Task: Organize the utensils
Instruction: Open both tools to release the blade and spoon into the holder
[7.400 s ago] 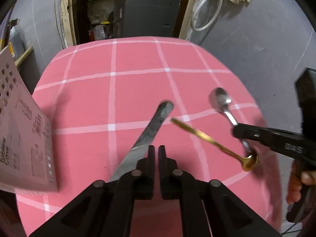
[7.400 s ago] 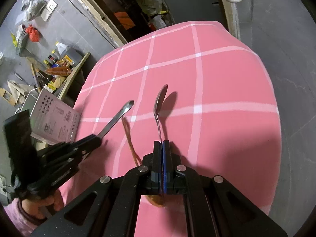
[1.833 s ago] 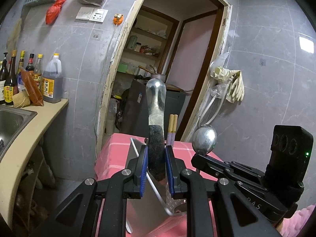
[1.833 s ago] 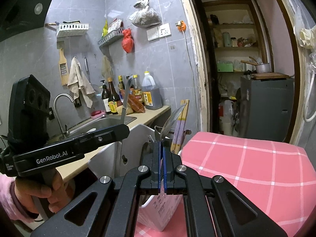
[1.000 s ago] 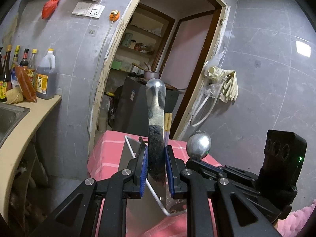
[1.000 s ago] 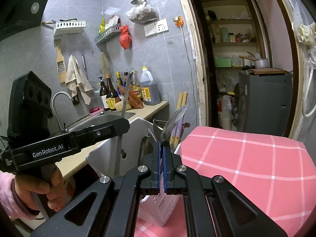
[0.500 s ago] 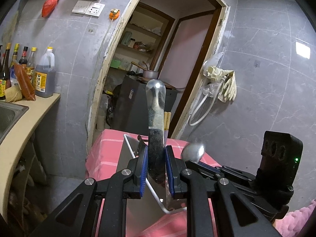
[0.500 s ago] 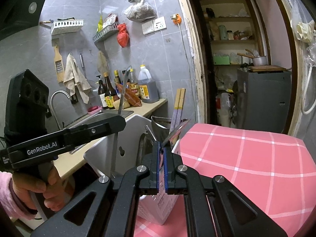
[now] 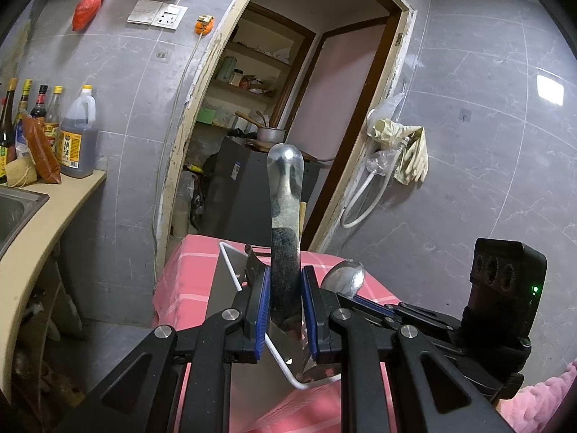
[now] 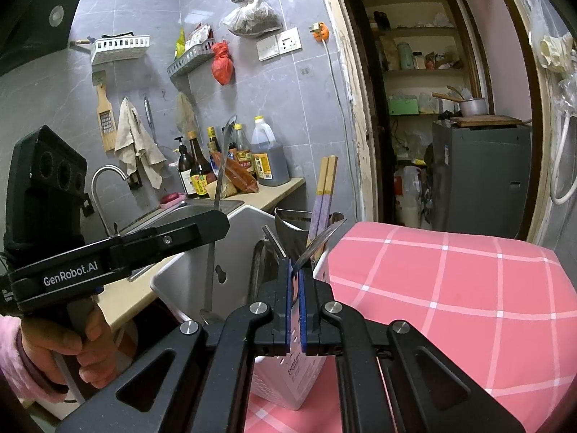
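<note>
Left jaws: my left gripper [image 9: 285,288] is clamped narrow on the knife [image 9: 285,198]. The blue pads press on its dark middle section and the rounded end stands straight up.

Right jaws: my right gripper [image 10: 295,278] is pinched almost fully together on the spoon [image 10: 319,241], gripping the thin handle. The bowl sticks out up and to the right.

Where the utensils are: both are off the surface and in my grip, right at the white utensil holder [image 10: 187,270]. The knife's lower end hangs down inside one of its compartments. I cannot tell whether it touches the bottom.

What has just changed: a second ago the spoon's bowl stood upright above my right jaws. Now it leans over and sits lower, close to the holder's rim. The knife has not shifted at all.

What that means: in my judgement the spoon is tipping in my pinch and starting to point into the holder, so the drop-in is close.

Around the holder: chopsticks [image 10: 326,180] already stand in a middle compartment beside a dark metal utensil. The spoon needs a free gap next to them.

Further out: the holder sits at the edge of the surface [image 10: 450,288] with the pink checked cloth.
</note>
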Tool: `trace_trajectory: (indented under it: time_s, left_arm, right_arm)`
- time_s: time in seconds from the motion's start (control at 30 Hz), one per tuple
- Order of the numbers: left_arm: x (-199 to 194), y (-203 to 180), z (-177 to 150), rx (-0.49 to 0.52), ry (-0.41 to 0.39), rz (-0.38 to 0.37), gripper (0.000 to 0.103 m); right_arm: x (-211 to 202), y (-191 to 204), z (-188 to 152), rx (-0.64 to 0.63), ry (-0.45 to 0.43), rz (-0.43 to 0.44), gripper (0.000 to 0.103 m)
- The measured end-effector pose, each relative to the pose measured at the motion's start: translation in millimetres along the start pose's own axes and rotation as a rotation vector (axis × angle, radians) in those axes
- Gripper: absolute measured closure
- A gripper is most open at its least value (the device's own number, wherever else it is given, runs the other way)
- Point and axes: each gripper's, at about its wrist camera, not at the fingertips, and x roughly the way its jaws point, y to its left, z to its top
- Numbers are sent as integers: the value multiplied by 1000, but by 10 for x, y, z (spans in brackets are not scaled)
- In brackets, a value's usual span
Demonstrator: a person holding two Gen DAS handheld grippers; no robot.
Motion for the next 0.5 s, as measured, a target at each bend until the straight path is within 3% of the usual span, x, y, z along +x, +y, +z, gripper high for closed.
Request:
trace_trajectory:
  time_s: [0.13, 0.3, 0.5]
  left_arm:
    - [-2, -3, -10, -6, 4, -2, 86]
    - [-8, 9, -15, -9, 5, 0, 86]
    - [-47, 39, -6, -25, -8, 4, 77]
  right_arm:
    - [6, -12, -12, 3, 7, -5, 97]
    - [-29, -33, -25, 16, -2, -10, 77]
    - [-74, -63, -31, 23, -9, -26, 76]
